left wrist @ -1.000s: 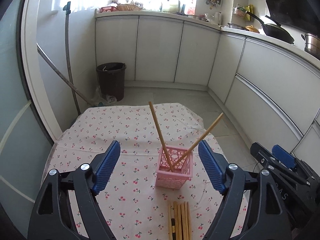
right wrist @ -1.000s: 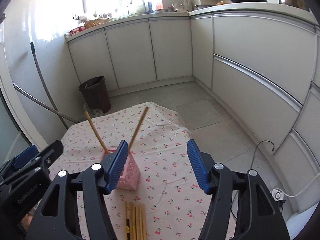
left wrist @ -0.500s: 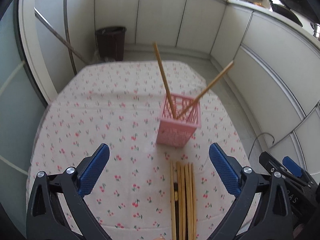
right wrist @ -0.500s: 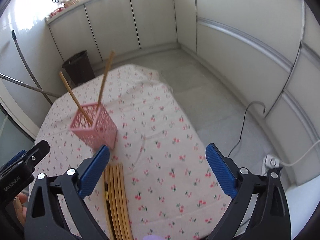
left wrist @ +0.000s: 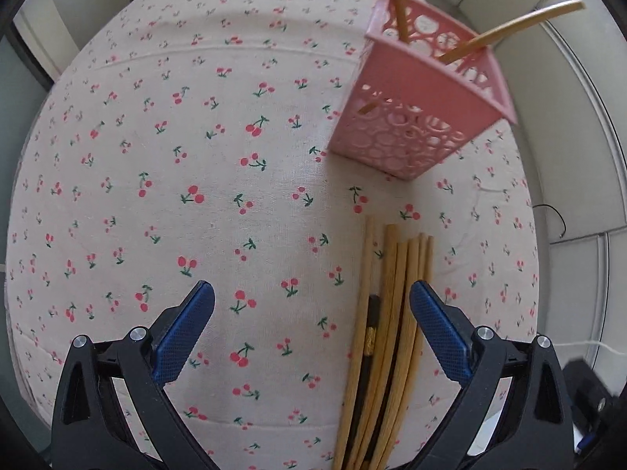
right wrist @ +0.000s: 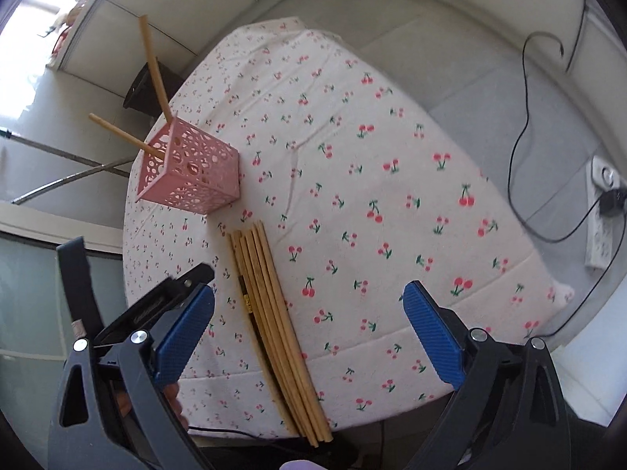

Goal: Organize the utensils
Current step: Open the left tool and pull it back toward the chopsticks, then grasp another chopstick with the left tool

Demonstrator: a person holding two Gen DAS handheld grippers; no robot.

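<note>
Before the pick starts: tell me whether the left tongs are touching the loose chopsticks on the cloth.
Cannot tell. In the left wrist view the open left tongs straddle the chopsticks, and the right pad overlaps their edge, so neither contact nor gap shows plainly.

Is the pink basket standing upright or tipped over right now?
Upright. The pink basket rests on its base on the cherry tablecloth, open top upward, with two chopsticks leaning out of it.

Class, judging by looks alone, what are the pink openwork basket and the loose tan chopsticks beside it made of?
Pink openwork basket: probably moulded plastic, with uniform colour, smooth matte walls and punched round holes. Loose tan chopsticks: likely bamboo or wood, pale, unpainted, matte, faintly grained.
</note>
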